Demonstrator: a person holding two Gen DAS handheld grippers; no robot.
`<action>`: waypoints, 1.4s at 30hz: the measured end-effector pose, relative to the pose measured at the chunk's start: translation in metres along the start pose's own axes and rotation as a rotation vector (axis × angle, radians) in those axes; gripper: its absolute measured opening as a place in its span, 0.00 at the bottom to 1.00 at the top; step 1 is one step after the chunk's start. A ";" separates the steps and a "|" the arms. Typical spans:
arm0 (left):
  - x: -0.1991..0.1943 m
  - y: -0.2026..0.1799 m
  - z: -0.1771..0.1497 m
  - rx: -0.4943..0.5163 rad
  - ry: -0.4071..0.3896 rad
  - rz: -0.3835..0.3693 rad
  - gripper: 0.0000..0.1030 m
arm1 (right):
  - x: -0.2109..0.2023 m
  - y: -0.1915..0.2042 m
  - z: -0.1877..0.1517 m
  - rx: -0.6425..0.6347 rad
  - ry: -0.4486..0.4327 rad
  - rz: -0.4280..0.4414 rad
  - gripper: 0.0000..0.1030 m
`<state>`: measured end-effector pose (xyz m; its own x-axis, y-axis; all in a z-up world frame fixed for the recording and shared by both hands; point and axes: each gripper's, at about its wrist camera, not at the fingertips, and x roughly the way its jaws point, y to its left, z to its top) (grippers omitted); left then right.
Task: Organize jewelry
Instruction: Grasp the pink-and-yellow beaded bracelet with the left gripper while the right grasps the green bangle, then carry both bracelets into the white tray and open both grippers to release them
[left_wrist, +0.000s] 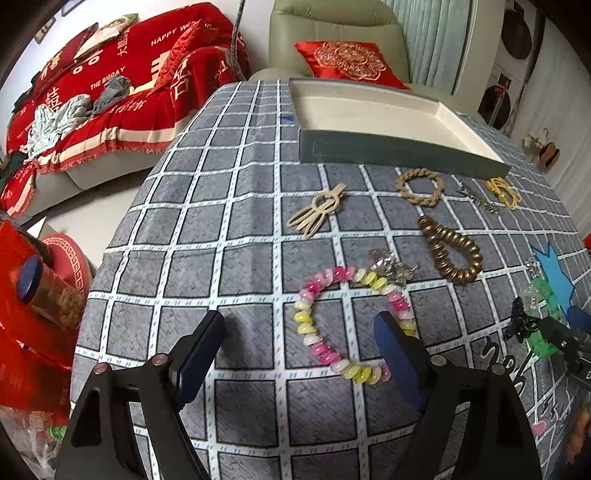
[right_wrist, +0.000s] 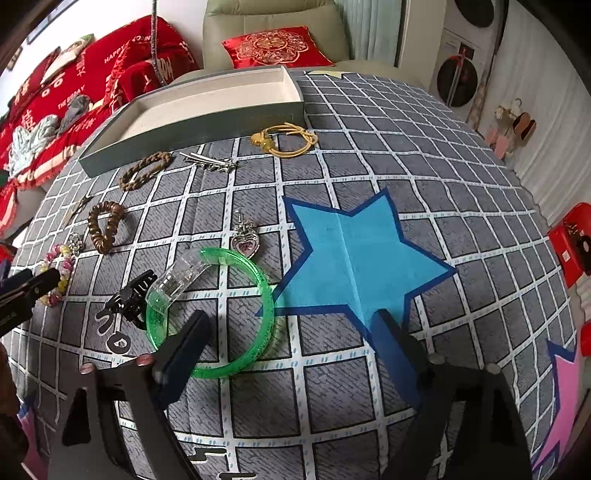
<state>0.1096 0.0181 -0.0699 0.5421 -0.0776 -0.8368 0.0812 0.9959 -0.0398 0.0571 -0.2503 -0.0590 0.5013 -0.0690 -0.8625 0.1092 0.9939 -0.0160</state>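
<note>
Both wide open and holding nothing: left hand-held gripper over pastel bracelet, right hand-held gripper over green bangle

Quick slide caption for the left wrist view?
Open left gripper straddling a pink-and-yellow bead bracelet on the checked tablecloth.

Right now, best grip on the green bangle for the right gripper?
Take the green bangle by its far-right arc, one finger inside the ring and one outside, coming straight down. It lies flat; the clear clip covers its left side. The right gripper is open above it.
</note>
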 end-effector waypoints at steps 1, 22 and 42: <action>0.000 -0.001 0.000 0.005 -0.002 -0.004 0.87 | -0.001 0.001 0.000 -0.004 -0.001 0.004 0.76; -0.031 -0.004 0.008 0.033 -0.080 -0.165 0.24 | -0.030 -0.015 0.013 0.074 -0.052 0.094 0.08; -0.080 -0.006 0.136 0.016 -0.196 -0.236 0.24 | -0.052 -0.016 0.155 0.091 -0.135 0.243 0.08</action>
<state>0.1793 0.0117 0.0710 0.6579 -0.3156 -0.6838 0.2360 0.9486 -0.2108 0.1624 -0.2763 0.0643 0.6316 0.1529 -0.7601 0.0458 0.9713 0.2334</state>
